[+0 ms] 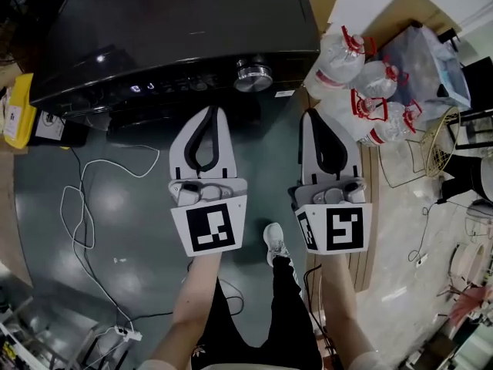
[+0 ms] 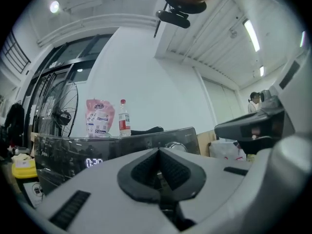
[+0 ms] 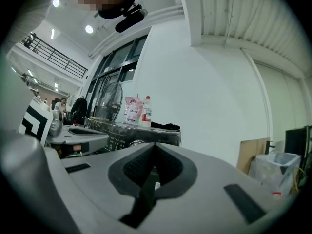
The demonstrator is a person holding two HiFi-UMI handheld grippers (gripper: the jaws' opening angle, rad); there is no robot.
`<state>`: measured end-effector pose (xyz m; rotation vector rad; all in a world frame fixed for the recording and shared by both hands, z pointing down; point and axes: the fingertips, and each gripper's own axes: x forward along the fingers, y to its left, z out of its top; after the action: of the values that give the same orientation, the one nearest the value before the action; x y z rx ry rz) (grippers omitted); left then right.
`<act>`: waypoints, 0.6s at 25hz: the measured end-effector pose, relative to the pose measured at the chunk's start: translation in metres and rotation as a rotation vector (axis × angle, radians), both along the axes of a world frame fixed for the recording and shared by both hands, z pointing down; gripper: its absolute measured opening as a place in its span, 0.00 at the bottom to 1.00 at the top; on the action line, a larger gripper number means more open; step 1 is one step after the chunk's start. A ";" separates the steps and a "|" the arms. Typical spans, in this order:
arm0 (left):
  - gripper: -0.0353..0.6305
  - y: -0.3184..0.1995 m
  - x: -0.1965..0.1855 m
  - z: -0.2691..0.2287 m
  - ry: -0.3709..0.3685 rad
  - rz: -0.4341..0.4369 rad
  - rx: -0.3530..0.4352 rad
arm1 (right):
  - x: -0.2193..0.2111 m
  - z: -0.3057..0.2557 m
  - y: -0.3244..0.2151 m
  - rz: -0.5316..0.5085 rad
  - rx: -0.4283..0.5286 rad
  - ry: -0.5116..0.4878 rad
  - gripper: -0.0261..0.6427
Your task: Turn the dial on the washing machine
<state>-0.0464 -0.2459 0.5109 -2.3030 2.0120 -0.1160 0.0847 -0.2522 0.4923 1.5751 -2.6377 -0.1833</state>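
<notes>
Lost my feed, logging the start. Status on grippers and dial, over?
Left gripper shut, empty. Right gripper shut, empty. Dial untouched, ahead of both. Path to it clear.

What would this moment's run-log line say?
left gripper: shut, empty | right gripper: shut, empty | dial: untouched, ahead of both | washing machine: display lit

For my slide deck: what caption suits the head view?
Left gripper and right gripper, both shut and empty, poised short of the dial on the black washing machine.
</notes>
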 end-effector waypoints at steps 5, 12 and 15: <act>0.05 -0.015 0.010 0.003 -0.101 0.048 -0.039 | -0.002 0.004 0.004 -0.004 -0.033 0.003 0.04; 0.05 -0.037 0.030 0.015 -0.133 0.086 -0.071 | 0.004 0.001 -0.007 0.006 -0.042 0.002 0.04; 0.05 -0.043 0.027 0.020 -0.127 0.066 -0.091 | 0.007 0.004 -0.012 0.009 -0.050 -0.005 0.04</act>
<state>-0.0189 -0.2888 0.5313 -2.3474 1.9056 -0.3471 0.0912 -0.2643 0.4968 1.5743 -2.6165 -0.1127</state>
